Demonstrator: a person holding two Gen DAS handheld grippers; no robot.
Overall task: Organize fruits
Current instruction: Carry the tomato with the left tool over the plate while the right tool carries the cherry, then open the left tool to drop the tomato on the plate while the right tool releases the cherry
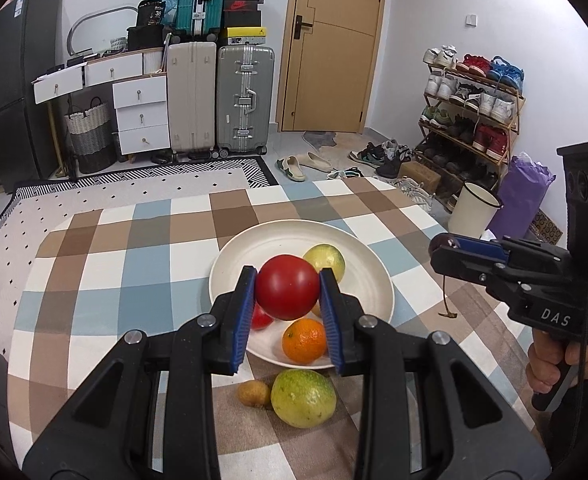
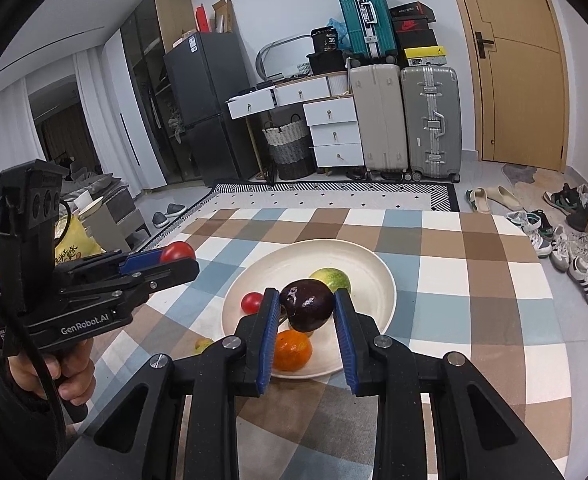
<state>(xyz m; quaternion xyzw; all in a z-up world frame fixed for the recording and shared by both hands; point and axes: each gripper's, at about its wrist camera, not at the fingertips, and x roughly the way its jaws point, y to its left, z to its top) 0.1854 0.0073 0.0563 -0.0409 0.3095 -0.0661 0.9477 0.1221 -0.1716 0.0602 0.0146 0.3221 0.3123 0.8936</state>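
Observation:
My left gripper point(image 1: 287, 300) is shut on a large red tomato point(image 1: 287, 287) and holds it above the white plate point(image 1: 254, 252). My right gripper point(image 2: 305, 308) is shut on a dark purple plum point(image 2: 306, 304) above the same plate point(image 2: 369, 276). On the plate lie an orange point(image 1: 303, 340), a yellow-green fruit point(image 1: 325, 260) and a small red tomato point(image 2: 251, 302). A green guava point(image 1: 303, 398) and a small brown kiwi point(image 1: 254, 393) lie on the checked cloth in front of the plate. The right gripper shows in the left wrist view point(image 1: 445, 246); the left shows in the right wrist view point(image 2: 176, 258).
The table carries a checked cloth point(image 1: 134, 280). A small brown stem point(image 1: 447, 312) lies right of the plate. Beyond the table are suitcases point(image 1: 246, 100), white drawers, a shoe rack point(image 1: 469, 112), a white bin point(image 1: 473, 212) and a door.

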